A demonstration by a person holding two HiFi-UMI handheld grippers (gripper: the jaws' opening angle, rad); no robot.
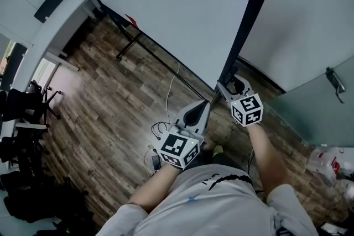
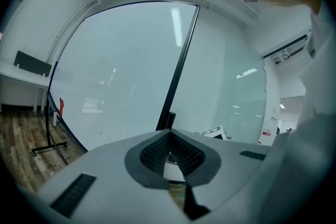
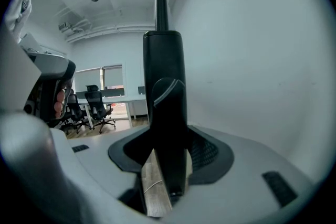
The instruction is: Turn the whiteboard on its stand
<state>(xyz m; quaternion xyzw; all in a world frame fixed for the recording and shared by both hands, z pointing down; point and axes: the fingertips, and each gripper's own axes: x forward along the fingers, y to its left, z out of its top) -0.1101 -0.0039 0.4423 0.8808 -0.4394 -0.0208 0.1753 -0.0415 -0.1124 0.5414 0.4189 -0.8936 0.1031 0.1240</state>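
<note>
The whiteboard [image 1: 171,8] is a big pale panel in a black frame and fills the top of the head view. Its black stand post [image 1: 250,19] runs down the board's right side. My right gripper [image 1: 231,84] is shut on the lower part of that post. In the right gripper view the post [image 3: 164,86] stands upright between the jaws of the right gripper [image 3: 167,139]. My left gripper [image 1: 206,103] hangs just left of the post, shut with nothing in it. In the left gripper view the left gripper [image 2: 169,134] points at the whiteboard [image 2: 121,76] and the post [image 2: 181,65].
The stand's far leg and foot [image 1: 128,44] rest on the wooden floor at the left, a red item [image 1: 131,20] by the board's lower edge. Cables [image 1: 160,130] lie on the floor near my feet. Office chairs [image 1: 27,102] stand far left. A glass door with a handle [image 1: 334,83] is at right.
</note>
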